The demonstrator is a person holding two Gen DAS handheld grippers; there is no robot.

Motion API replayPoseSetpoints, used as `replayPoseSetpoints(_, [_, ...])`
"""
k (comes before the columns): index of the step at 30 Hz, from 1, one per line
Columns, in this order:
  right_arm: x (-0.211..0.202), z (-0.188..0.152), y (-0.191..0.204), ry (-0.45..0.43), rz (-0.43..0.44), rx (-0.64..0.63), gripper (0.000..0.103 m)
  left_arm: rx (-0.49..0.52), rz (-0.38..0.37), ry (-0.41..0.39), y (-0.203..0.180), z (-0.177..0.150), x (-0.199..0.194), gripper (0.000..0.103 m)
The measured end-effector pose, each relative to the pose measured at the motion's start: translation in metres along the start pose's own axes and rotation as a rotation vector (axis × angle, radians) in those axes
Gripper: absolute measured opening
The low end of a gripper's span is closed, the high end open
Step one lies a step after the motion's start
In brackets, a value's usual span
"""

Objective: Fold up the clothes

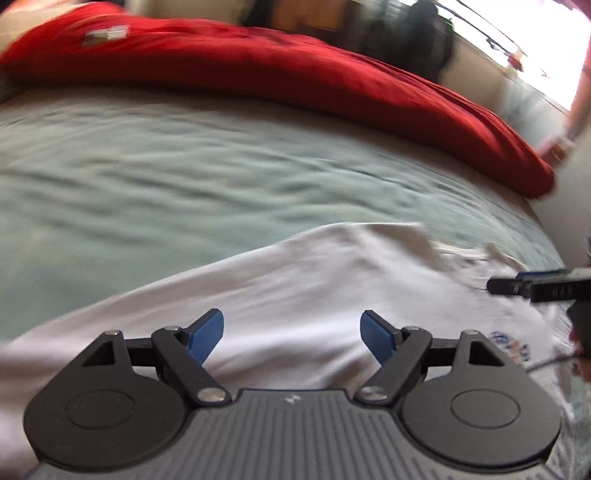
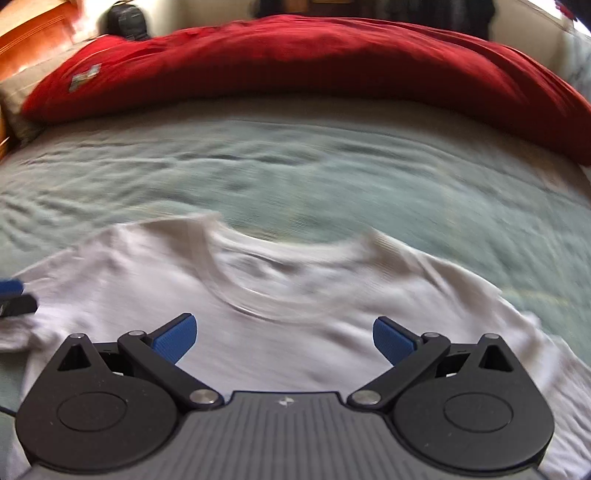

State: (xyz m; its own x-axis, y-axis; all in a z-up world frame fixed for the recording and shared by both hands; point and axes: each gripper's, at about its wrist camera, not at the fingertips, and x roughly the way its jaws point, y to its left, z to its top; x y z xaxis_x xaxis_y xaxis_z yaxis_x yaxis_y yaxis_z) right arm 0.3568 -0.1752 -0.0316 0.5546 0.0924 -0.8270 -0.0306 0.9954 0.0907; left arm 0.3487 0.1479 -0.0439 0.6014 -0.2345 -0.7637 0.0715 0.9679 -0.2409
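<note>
White T-shirt (image 2: 295, 332) spread flat on the pale green bed sheet (image 2: 295, 177), collar (image 2: 258, 291) toward 12 o'clock, body running toward 6 o'clock beneath both tools. Seen from the right wrist: neckline just past the fingertips, one shoulder toward 10 o'clock, the other toward 2 o'clock, sleeve edge trailing toward 3 o'clock. Seen from the left wrist: same shirt filling the lower half, a rumpled fold at about 1 o'clock, a small blue print (image 1: 511, 347) near the 3 o'clock edge.

Left tool (image 1: 293, 334) held above the shirt, blue pads (image 1: 207, 338) set wide apart, nothing between them, only white cloth showing in the gap. Contact between pads and cloth not resolvable through the blur.

Right tool (image 2: 282, 338) likewise wide, blue pads (image 2: 175, 339) well apart, no fabric pinched, collar lying just beyond the gap at 12 o'clock. Tip of the right tool also visible at the 3 o'clock edge of the left wrist view, over the shirt; tip of the left tool at the 9 o'clock edge of the right wrist view, over the shoulder area.

Red blanket (image 2: 314, 62) bunched in a long ridge across the far side of the bed, from 10 o'clock to 2 o'clock, well apart from the shirt, a strip of bare sheet between. Small rectangular label (image 2: 86, 75) on the blanket toward 10 o'clock. Dark rounded object (image 2: 125, 20) beyond the blanket at 11 o'clock, too blurred to identify. Wooden surface (image 2: 33, 33) at the 10 o'clock corner.
</note>
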Motion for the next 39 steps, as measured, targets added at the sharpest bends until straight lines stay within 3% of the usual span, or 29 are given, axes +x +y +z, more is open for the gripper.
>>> replayPoseSetpoints(4, [0.013, 0.024, 0.050, -0.001, 0.098, -0.118, 0.103, -0.121, 0.152, -0.030, 0.049, -0.032, -0.027, 0.081])
replayPoseSetpoints(7, [0.024, 0.037, 0.093, 0.006, 0.186, -0.232, 0.103, -0.254, 0.280, -0.005, 0.084, -0.055, -0.036, 0.080])
replayPoseSetpoints(14, [0.039, 0.059, 0.192, 0.019, 0.405, -0.514, 0.103, -0.335, 0.345, -0.029, 0.108, -0.085, -0.079, 0.080])
replayPoseSetpoints(19, [0.048, 0.067, 0.265, 0.023, 0.534, -0.728, 0.103, -0.435, 0.426, -0.113, 0.125, -0.090, -0.103, 0.077])
replayPoseSetpoints(21, [0.054, 0.067, 0.290, 0.032, 0.574, -0.808, 0.097, -0.561, 0.424, -0.124, 0.139, -0.098, -0.107, 0.071])
replayPoseSetpoints(22, [0.057, 0.066, 0.302, 0.041, 0.586, -0.854, 0.094, -0.626, 0.422, -0.128, 0.146, -0.102, -0.109, 0.063])
replayPoseSetpoints(24, [0.064, 0.063, 0.325, 0.058, 0.611, -0.951, 0.080, -0.756, 0.417, -0.137, 0.161, -0.109, -0.112, 0.053])
replayPoseSetpoints(26, [0.070, 0.061, 0.344, 0.081, 0.642, -1.028, 0.065, -0.903, 0.369, -0.178, 0.176, -0.124, -0.117, 0.050])
replayPoseSetpoints(30, [0.090, 0.059, 0.372, 0.142, 0.686, -1.134, 0.029, -0.996, 0.338, -0.232, 0.189, -0.134, -0.117, 0.050])
replayPoseSetpoints(32, [0.101, 0.060, 0.382, 0.180, 0.706, -1.169, 0.017, -1.015, 0.333, -0.249, 0.192, -0.135, -0.117, 0.050])
replayPoseSetpoints(39, [0.113, 0.064, 0.403, 0.275, 0.825, -1.220, 0.019, -1.047, 0.359, -0.301, 0.205, -0.138, -0.116, 0.050])
